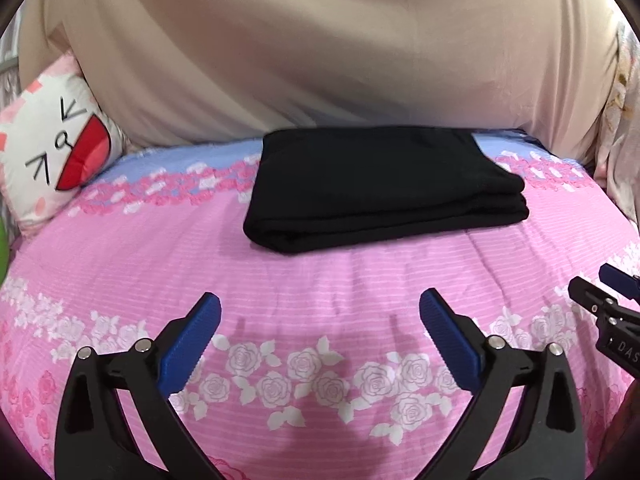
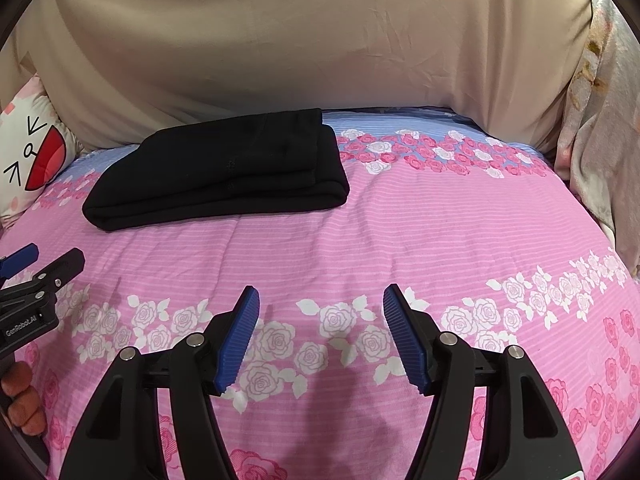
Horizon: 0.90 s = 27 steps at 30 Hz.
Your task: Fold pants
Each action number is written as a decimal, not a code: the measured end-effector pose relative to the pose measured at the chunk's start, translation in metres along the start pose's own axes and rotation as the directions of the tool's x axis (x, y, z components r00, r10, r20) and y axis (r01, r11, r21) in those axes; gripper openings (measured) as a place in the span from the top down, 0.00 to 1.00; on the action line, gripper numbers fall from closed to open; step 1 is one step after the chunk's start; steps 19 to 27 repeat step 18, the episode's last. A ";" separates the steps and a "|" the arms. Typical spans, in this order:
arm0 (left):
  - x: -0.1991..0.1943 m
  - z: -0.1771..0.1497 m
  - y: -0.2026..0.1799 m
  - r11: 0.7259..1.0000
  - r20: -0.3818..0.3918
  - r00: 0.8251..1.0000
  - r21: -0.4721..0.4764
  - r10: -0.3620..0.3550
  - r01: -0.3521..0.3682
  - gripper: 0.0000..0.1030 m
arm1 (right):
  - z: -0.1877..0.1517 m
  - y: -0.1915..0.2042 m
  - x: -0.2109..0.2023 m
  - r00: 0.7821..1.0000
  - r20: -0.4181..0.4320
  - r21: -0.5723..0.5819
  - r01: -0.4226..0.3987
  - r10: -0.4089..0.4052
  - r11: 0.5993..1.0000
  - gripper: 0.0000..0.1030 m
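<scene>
The black pants (image 1: 380,188) lie folded into a compact rectangle on the pink flowered bedsheet (image 1: 320,280), near the far side of the bed. The right wrist view has the same folded pants (image 2: 224,172) at upper left. My left gripper (image 1: 320,304) hovers over the sheet in front of the pants, open wide, nothing between its blue pads. My right gripper (image 2: 321,298) is open too, empty, over bare sheet to the right of the pants. Each gripper appears at the edge of the other's view: the right gripper (image 1: 600,284), the left gripper (image 2: 48,258).
A beige cushion or headboard cover (image 1: 320,60) rises behind the bed. A white cartoon-face pillow (image 1: 52,152) leans at the far left. A pale flowered cloth (image 2: 600,120) hangs at the right. A hand's fingers (image 2: 24,400) grip the left tool.
</scene>
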State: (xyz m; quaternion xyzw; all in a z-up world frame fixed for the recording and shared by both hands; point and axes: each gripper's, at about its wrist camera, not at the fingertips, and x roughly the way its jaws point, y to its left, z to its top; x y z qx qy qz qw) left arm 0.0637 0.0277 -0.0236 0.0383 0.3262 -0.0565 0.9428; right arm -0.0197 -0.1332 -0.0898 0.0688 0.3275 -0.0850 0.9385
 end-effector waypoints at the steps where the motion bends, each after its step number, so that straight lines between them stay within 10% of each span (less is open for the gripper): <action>1: 0.001 0.000 0.001 1.000 -0.007 1.000 -0.006 -0.008 0.008 0.05 | 0.000 0.000 0.001 1.000 -0.001 -0.002 0.000 0.000 1.000 0.38; 27: -0.005 -0.002 -0.007 0.998 0.022 0.998 0.026 0.062 -0.063 0.05 | 0.000 -0.001 0.001 1.000 0.003 -0.003 -0.001 0.001 1.000 0.35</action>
